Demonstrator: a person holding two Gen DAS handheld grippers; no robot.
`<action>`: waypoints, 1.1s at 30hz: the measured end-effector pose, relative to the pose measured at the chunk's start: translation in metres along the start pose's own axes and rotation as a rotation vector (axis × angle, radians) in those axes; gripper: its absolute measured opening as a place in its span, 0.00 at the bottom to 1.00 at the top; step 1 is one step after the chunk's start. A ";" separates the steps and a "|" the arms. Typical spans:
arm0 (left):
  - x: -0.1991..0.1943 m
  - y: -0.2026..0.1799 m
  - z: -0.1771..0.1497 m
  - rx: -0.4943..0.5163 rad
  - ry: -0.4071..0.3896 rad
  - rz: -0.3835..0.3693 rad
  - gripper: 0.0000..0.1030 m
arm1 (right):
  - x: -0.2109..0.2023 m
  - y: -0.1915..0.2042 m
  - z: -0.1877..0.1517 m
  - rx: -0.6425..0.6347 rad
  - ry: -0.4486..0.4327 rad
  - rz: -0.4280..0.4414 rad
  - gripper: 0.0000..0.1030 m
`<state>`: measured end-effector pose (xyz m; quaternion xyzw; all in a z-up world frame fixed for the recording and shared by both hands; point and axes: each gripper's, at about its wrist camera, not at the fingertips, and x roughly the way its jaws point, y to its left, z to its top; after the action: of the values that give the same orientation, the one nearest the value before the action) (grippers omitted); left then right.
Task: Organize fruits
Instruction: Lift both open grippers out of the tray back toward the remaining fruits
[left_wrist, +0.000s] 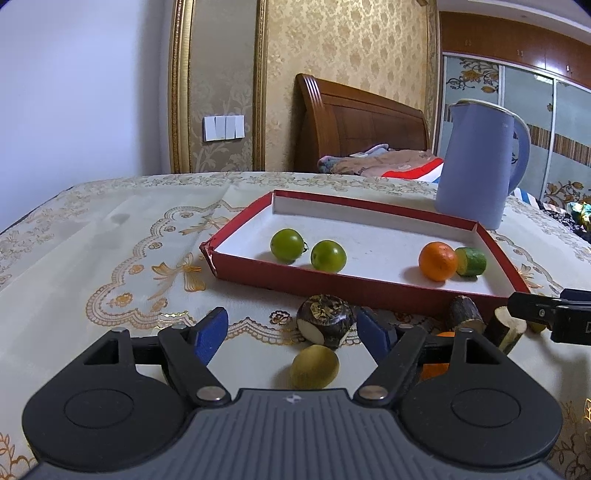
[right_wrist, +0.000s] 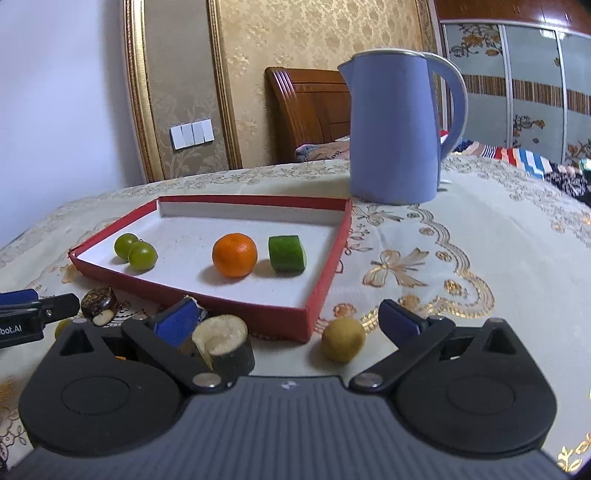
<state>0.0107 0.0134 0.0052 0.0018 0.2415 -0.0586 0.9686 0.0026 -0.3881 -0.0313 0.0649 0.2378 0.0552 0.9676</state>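
Observation:
A red tray (left_wrist: 280, 271) (right_wrist: 325, 280) holds two green fruits (left_wrist: 287, 245) (right_wrist: 142, 255), an orange (left_wrist: 438, 260) (right_wrist: 234, 254) and a green cut piece (left_wrist: 471, 261) (right_wrist: 286, 253). In front of it on the cloth lie a dark water chestnut (left_wrist: 325, 320) (right_wrist: 99, 304), a yellow-green fruit (left_wrist: 314, 366), another yellow fruit (right_wrist: 342, 339) and cut sugarcane pieces (left_wrist: 466, 313) (right_wrist: 223, 343). My left gripper (left_wrist: 291, 332) is open, with the chestnut and the yellow-green fruit between its fingers. My right gripper (right_wrist: 291, 321) is open, with a cane piece by its left finger.
A blue kettle (left_wrist: 476, 162) (right_wrist: 395, 125) stands behind the tray at the right. An embroidered cloth (left_wrist: 129, 236) covers the table. A bed and wardrobe lie beyond. Another orange (left_wrist: 436, 363) sits partly hidden behind my left gripper's right finger.

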 end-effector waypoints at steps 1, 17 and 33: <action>0.000 -0.001 0.000 0.002 -0.002 0.000 0.76 | 0.000 -0.002 -0.001 0.009 0.006 0.004 1.00; 0.005 -0.003 -0.005 0.022 0.050 0.036 0.76 | -0.004 -0.021 -0.008 0.116 0.025 -0.016 1.00; 0.019 0.006 -0.007 -0.029 0.139 0.029 0.82 | -0.002 -0.022 -0.008 0.118 0.044 -0.040 1.00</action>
<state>0.0244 0.0172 -0.0103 -0.0046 0.3092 -0.0408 0.9501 -0.0008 -0.4090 -0.0407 0.1160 0.2632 0.0230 0.9575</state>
